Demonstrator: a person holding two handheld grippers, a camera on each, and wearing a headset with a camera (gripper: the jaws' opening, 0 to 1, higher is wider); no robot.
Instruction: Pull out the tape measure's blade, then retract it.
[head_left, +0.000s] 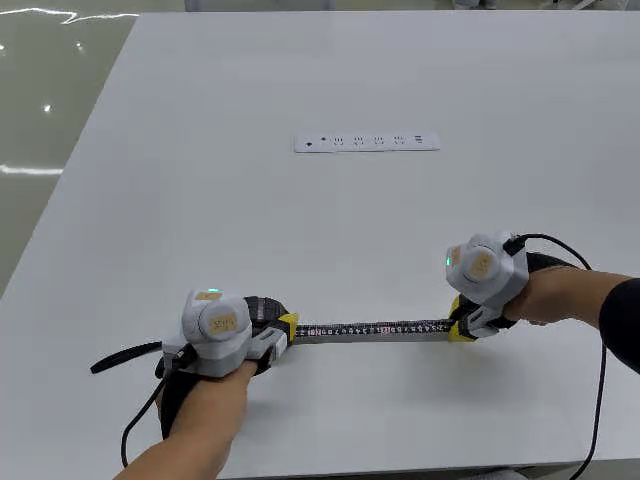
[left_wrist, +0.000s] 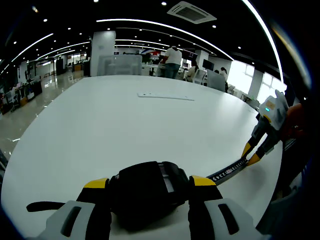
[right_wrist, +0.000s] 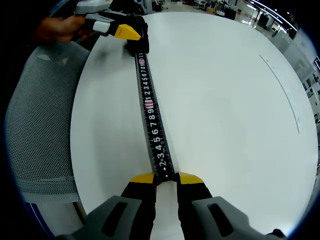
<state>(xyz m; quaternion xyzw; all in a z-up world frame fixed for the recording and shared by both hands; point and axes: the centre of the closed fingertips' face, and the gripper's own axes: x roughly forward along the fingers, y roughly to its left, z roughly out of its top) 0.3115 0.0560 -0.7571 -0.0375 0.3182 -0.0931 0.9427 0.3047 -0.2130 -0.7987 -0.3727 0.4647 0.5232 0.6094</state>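
Note:
The black tape measure case (left_wrist: 145, 192) sits between the yellow-tipped fingers of my left gripper (head_left: 275, 332), which is shut on it near the table's front left. Its dark numbered blade (head_left: 372, 328) runs flat along the table to the right. My right gripper (head_left: 460, 327) is shut on the blade's end. In the right gripper view the blade (right_wrist: 151, 115) stretches from my right gripper (right_wrist: 164, 178) up to the case (right_wrist: 135, 40) held by the left gripper. In the left gripper view the blade (left_wrist: 227, 172) leads right to the other gripper (left_wrist: 251, 156).
A white power strip (head_left: 366, 142) lies flat mid-table, farther back. The white table (head_left: 300, 230) has its front edge just below both hands. A grey mesh chair back (right_wrist: 42, 115) stands by that edge. People stand far off in the room (left_wrist: 172, 57).

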